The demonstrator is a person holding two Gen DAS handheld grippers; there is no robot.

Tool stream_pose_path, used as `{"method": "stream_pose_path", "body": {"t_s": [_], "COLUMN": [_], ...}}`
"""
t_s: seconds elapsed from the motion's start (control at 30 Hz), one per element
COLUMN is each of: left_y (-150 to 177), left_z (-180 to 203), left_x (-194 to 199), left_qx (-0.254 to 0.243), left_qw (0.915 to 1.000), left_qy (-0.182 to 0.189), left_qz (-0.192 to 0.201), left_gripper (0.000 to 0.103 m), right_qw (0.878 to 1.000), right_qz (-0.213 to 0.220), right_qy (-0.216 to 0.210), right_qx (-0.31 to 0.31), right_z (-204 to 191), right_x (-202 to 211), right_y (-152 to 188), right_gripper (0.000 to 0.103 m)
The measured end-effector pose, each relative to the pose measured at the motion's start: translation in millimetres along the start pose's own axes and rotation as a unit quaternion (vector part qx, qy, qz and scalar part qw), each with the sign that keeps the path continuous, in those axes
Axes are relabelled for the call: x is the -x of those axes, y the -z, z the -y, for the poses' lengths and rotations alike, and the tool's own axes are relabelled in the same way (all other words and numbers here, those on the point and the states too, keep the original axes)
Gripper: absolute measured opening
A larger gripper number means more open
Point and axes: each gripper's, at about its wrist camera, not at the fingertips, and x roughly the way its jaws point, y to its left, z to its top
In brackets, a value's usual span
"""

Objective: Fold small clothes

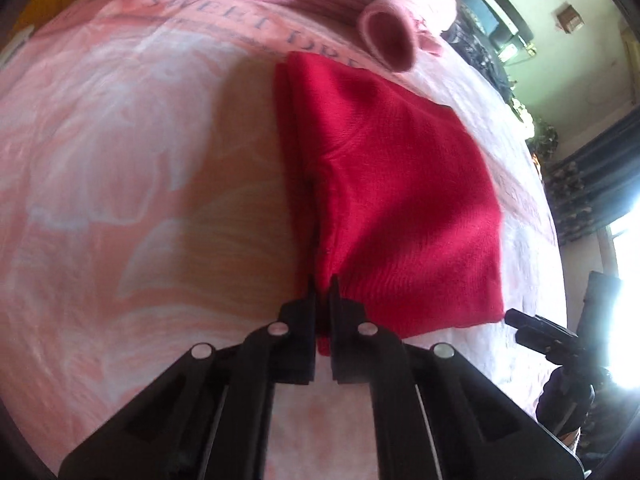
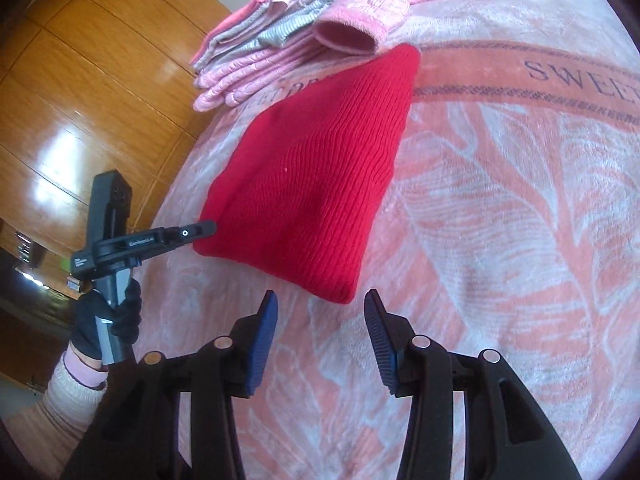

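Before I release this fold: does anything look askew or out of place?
Nothing stands out. The red knit garment lies flat on the pink blanket, one corner pinched by the left gripper; the right gripper is open and clear.

Pink patterned blanket (image 2: 500,208) with lettering covers everything; glossy wooden wardrobe panels (image 2: 88,92) sit off its edge, dark curtain (image 1: 592,184) and bright window (image 1: 624,280) beyond it.
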Motion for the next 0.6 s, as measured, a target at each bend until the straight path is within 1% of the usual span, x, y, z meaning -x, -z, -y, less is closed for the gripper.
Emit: {"method": "stream_pose_path", "body": {"t_s": [0.07,0.1,0.13,0.2,0.23,0.27,0.3,0.33,0.37,0.4,0.47,0.5,0.6], "left_y": [2,4,5,7,9,12,13,14,14,15,14,15,17], "left_z": [-15,-19,-20,-19,-18,-16,-14,-14,-14,-16,-14,-15,-14], "left_x": [-6,-9,-10,-6,-4,-3,-4,-6,-8,-9,-8,-7,-11], "left_qx": [0.018,0.027,0.031,0.040,0.044,0.043,0.042,0.040,0.041,0.047,0.049,0.046,0.035], "left_qw": [0.9998,0.9992,0.9988,0.9978,0.9975,0.9978,0.9986,0.9988,0.9987,0.9985,0.9984,0.9986,0.9993], "left_qy": [0.008,0.026,0.034,0.052,0.055,0.049,0.033,0.028,0.027,0.028,0.027,0.025,0.014], "left_qz": [-0.011,-0.016,-0.015,-0.012,-0.008,-0.006,-0.006,-0.008,-0.009,-0.008,-0.008,-0.007,-0.005], "left_gripper": [0.004,0.004,0.005,0.013,0.026,0.035,0.038,0.038,0.038,0.038,0.038,0.038,0.038], "right_qw": [1.000,1.000,1.000,0.998,0.996,0.993,0.991,0.990,0.990,0.989,0.991,0.992,0.995], "right_qz": [-0.007,-0.013,-0.020,-0.030,-0.035,-0.041,-0.048,-0.054,-0.059,-0.065,-0.068,-0.066,-0.076], "right_qy": [-0.002,-0.005,-0.012,-0.035,-0.055,-0.070,-0.076,-0.075,-0.073,-0.073,-0.064,-0.054,-0.005], "right_qx": [-0.005,-0.011,-0.021,-0.047,-0.067,-0.084,-0.100,-0.106,-0.110,-0.111,-0.100,-0.088,-0.067], "right_z": [0,2,5,14,20,25,29,31,32,33,27,23,15], "right_x": [-3,-6,-11,-17,-22,-28,-35,-41,-46,-49,-48,-46,-49], "right_y": [-4,-6,-9,-11,-13,-15,-18,-20,-22,-23,-22,-21,-13], "right_gripper": [0.046,0.046,0.046,0.046,0.046,0.046,0.046,0.046,0.033,0.024,0.017,0.016,0.015]}}
